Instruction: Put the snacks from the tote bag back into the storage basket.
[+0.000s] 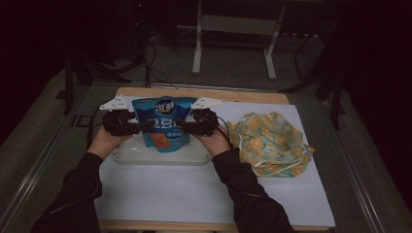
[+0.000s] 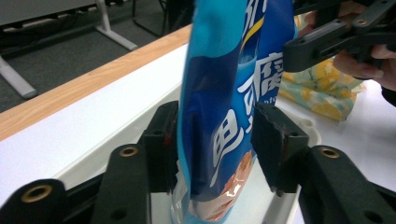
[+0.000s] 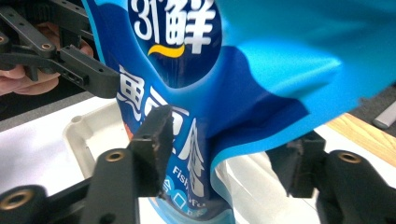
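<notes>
- The blue snack pouch [image 1: 163, 125] stands upright in the white tray [image 1: 127, 156], at the table's centre, between both grippers.
- Left gripper [image 2: 215, 135], at the pouch's nine o'clock in the high view: jaws parted partway around the pouch's edge. In the left gripper view one pad looks to touch the film while the other stands clear, so nothing is clamped.
- Right gripper [image 3: 229, 154], at the pouch's three o'clock: jaws parted wider, with the pouch's side fold between them and gaps on both sides.
- Risk, as I judge it: with neither grip firm, the tall, soft pouch rests only on its base. It could lean and topple toward twelve or six o'clock, falling flat in the tray or over its rim.
- A pad dragging on the film as a gripper pulls away could tug the pouch sideways and tip it.
- Farther off, at about three o'clock, the yellow-patterned cloth bag [image 1: 271, 143] lies well apart, though a wide swing of the right hand [image 1: 217, 143] could catch it.
</notes>
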Available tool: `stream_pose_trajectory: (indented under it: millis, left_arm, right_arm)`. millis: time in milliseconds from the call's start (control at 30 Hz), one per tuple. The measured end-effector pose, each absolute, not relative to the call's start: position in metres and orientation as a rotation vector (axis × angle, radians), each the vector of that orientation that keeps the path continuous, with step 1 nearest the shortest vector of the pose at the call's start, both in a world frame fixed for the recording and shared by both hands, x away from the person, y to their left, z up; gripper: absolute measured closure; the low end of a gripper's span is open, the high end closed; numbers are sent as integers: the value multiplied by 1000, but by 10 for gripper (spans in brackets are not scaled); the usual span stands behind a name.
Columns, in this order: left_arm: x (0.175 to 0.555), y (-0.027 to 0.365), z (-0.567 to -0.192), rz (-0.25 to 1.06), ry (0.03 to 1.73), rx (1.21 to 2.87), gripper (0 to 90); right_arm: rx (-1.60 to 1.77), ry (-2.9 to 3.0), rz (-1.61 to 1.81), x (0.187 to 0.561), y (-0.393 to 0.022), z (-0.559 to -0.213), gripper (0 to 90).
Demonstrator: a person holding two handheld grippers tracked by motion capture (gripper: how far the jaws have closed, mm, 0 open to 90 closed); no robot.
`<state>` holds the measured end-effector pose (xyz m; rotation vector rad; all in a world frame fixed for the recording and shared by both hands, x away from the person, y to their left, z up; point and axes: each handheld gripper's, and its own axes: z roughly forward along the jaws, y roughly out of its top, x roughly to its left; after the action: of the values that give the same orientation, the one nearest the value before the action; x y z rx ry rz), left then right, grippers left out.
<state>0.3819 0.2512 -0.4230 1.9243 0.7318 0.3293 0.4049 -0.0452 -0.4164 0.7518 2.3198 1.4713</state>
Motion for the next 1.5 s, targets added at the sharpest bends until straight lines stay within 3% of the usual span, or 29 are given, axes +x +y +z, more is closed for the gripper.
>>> stream_pose_trajectory:
  millis: [100,333,467,1000,1500]
  left_arm:
    - [378,254,-421,329,757,1909,442]
    - [370,260,-422,308,777,1905,109]
    - [363,259,-424,317,792,1933,22]
    - [326,265,-435,326,833,1831,22]
    - [292,242,-444,328,802,1828,22]
  right_arm:
    - [749,2318,1468,403,-49,-413,360]
    - [748,2338,1431,401,-54,-412,191]
    - [742,2341,1436,398,-59,-411,165]
    - [740,2335,1434,384,-90,-411,168]
    - [737,2320,1419,356,-141,-416,168]
